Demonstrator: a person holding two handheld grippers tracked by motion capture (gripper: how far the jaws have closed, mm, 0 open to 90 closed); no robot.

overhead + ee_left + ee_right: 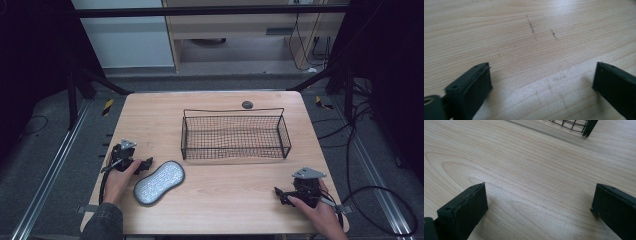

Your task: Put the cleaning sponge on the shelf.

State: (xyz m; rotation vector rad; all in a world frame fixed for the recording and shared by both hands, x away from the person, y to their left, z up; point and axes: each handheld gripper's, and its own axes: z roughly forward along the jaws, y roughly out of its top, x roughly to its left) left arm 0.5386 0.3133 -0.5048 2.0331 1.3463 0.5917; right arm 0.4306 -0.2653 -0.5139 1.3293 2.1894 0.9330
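A light wooden tabletop (215, 200) is seen from the high view, bearing everything in reach. A black rectangular wire-mesh basket (235, 134) is set on its far half, slightly right of centre, upright, with nothing visible inside. A small dark round disc (247, 104) is seen at the tabletop's far edge, just behind the basket.

A grey oval textured pad (159, 182) with a dark rim is laid flat on the near-left part of the tabletop, lying diagonally, well apart from the basket. Its upper end is just beside the left tool (145, 164); whether the two are touching cannot be told.

The left tool is held in the person's left hand (119, 181) at the near-left side, jaws pointed right toward the pad. In the left gripper view its jaws (541, 82) are spread wide apart, released, with bare wood grain and a few dark specks between them; nothing is gripped.

The right tool (281, 194) is held in the right hand (320, 212) at the near-right corner, jaws pointed left, well apart from pad and basket. In the right gripper view its jaws (539, 202) are likewise spread wide, released, over bare wood; a corner of the basket (576, 125) is caught at the top edge.
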